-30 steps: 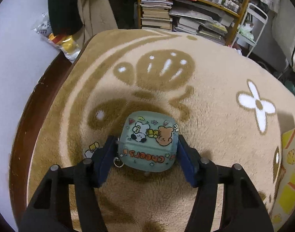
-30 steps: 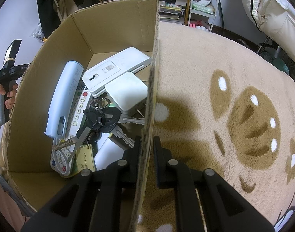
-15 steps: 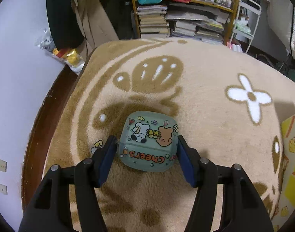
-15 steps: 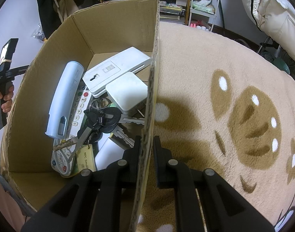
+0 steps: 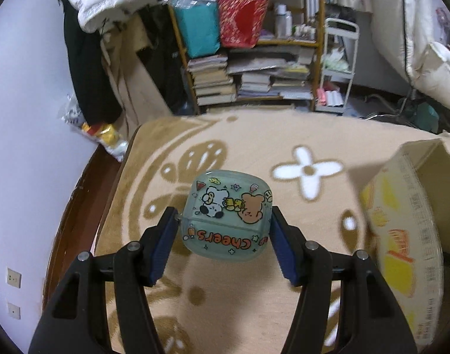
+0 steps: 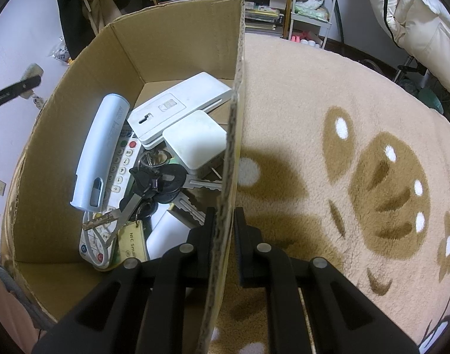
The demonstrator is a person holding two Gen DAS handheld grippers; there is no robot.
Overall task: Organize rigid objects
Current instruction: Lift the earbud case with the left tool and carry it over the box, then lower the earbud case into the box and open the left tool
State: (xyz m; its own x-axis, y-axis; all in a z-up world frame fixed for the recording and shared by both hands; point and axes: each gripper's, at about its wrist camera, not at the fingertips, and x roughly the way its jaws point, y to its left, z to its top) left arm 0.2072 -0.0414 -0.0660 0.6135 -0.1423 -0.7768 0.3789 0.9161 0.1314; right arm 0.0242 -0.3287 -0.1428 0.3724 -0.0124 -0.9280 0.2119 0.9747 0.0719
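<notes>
A green case (image 5: 227,216) is pinched in the left claw (image 5: 225,236), not yet boxed. At frame centre, the box (image 6: 177,44) wall is clamped by the right claw (image 6: 225,236); keys (image 6: 157,183) are already inside.

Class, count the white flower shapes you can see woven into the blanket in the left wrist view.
1: the white flower lies on the blanket, beyond and right of the cartoon case held in the left gripper. Others may be hidden behind the cardboard box.

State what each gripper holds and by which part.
The left gripper holds the pale green cartoon case, pinched across its two opposite sides. The right gripper clamps the cardboard box by its near side wall, one finger inside, one outside.
</notes>
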